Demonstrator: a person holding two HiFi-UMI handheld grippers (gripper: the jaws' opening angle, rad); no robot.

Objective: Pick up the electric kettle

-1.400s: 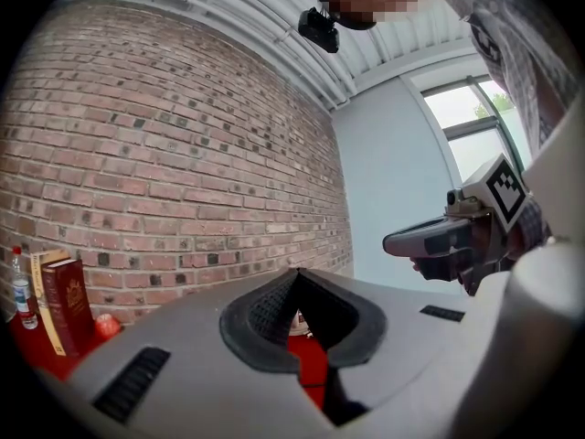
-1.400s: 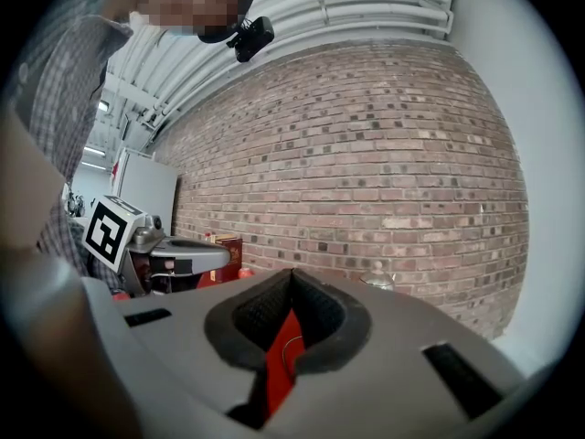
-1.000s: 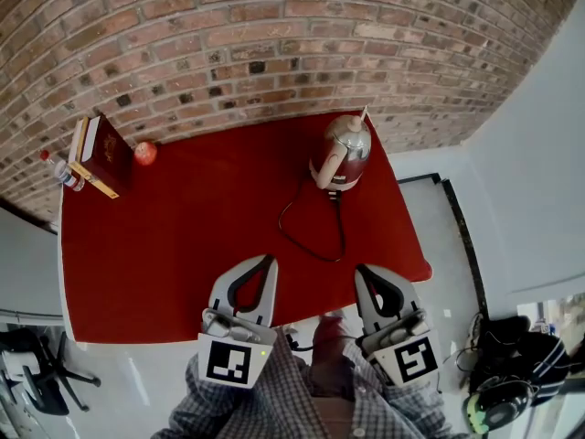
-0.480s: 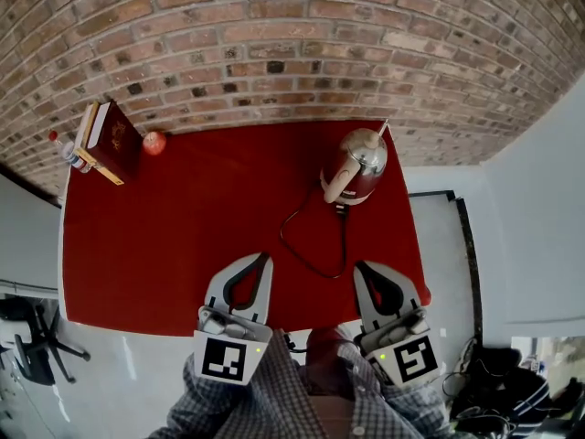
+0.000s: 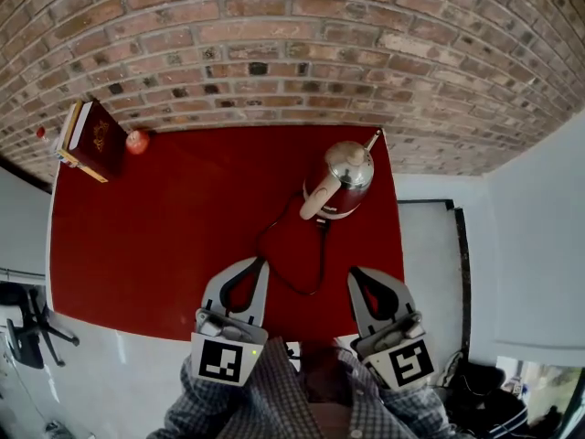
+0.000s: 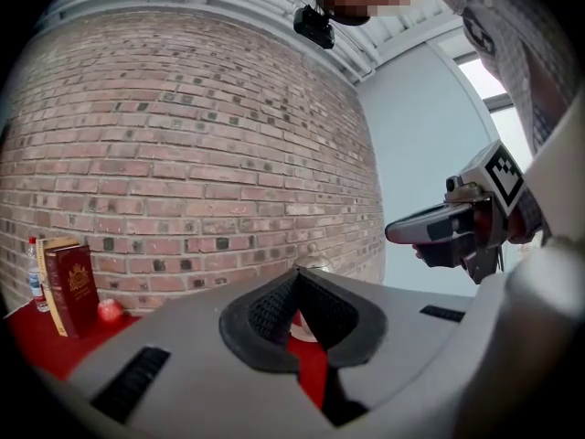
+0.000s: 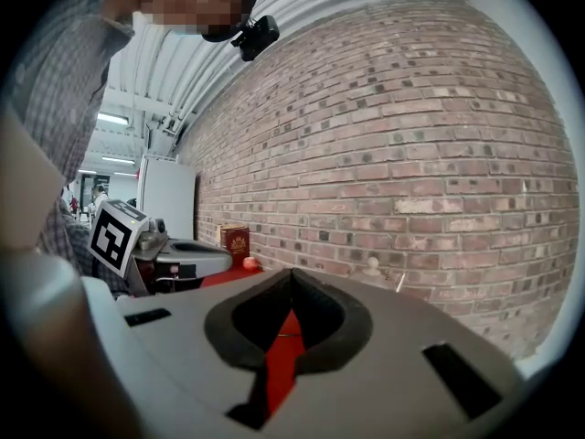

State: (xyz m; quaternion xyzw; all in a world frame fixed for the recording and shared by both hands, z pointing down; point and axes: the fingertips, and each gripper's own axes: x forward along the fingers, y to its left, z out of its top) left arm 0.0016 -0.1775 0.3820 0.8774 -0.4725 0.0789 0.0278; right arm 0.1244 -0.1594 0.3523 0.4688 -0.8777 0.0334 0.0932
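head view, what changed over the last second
The left hand-held gripper and right hand-held gripper moved forward over the red table, closer to the electric kettle. Nothing was taken hold of; both stay shut and empty. Kettle, cord and book unmoved.

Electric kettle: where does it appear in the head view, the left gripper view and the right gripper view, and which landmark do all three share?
Head view: the electric kettle stands right of centre, in the upper half.
Left gripper view: only its lid peeks over the shut jaws, at centre.
Right gripper view: its lid shows above the jaws, right of centre.
Shared landmark: the red book.
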